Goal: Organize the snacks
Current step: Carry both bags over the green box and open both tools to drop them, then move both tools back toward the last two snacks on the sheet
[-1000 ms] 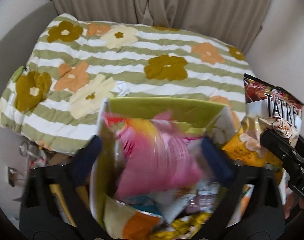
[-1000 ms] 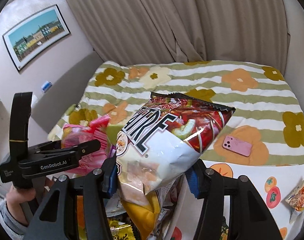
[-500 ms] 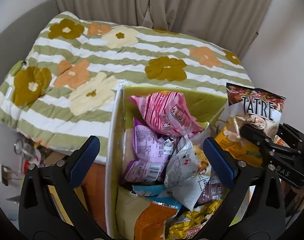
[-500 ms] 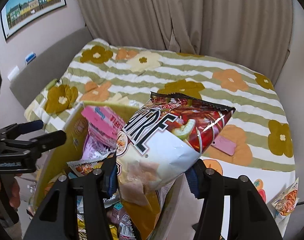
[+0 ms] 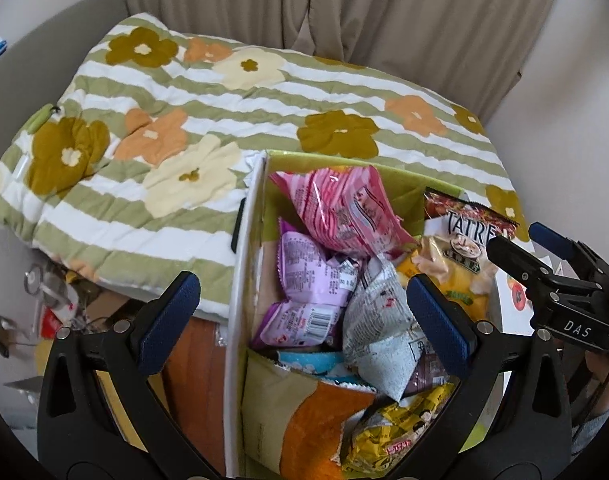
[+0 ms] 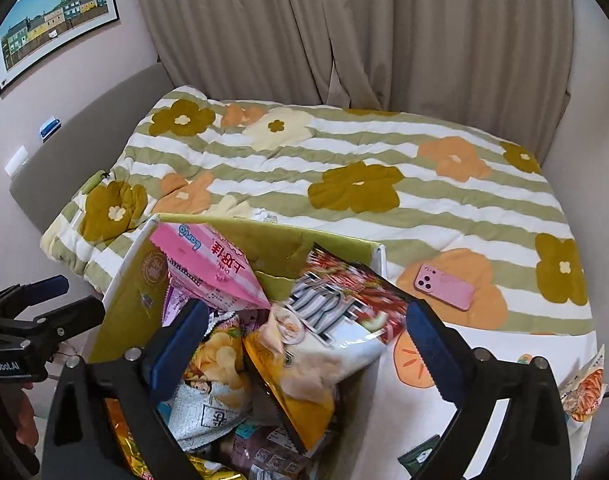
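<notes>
A white box with a green lining [image 5: 240, 264] stands against the bed, full of snack packets. My left gripper [image 5: 300, 284] hangs open over it, with nothing between its fingers. A pink bag [image 5: 344, 208] lies on top of the pile at the far end. My right gripper [image 6: 304, 312] is opening; the red, white and yellow chip bag [image 6: 328, 332] sits tilted between its spread fingers, clear of both pads, with its lower end in the box [image 6: 264, 224]. In the left wrist view that chip bag [image 5: 460, 248] leans at the box's right side, beside the right gripper [image 5: 544, 256].
A floral striped quilt [image 6: 344, 152] covers the bed behind the box, with a pink phone [image 6: 444, 286] on it. A snack packet [image 6: 584, 388] lies at the right edge and a dark packet [image 6: 420, 456] below. Curtains hang behind. Clutter [image 5: 52, 304] sits on the floor left of the box.
The pink bag left my left gripper and landed in the box. My right gripper's fingers spread wide, and the chip bag slipped down into the box and tilted.
</notes>
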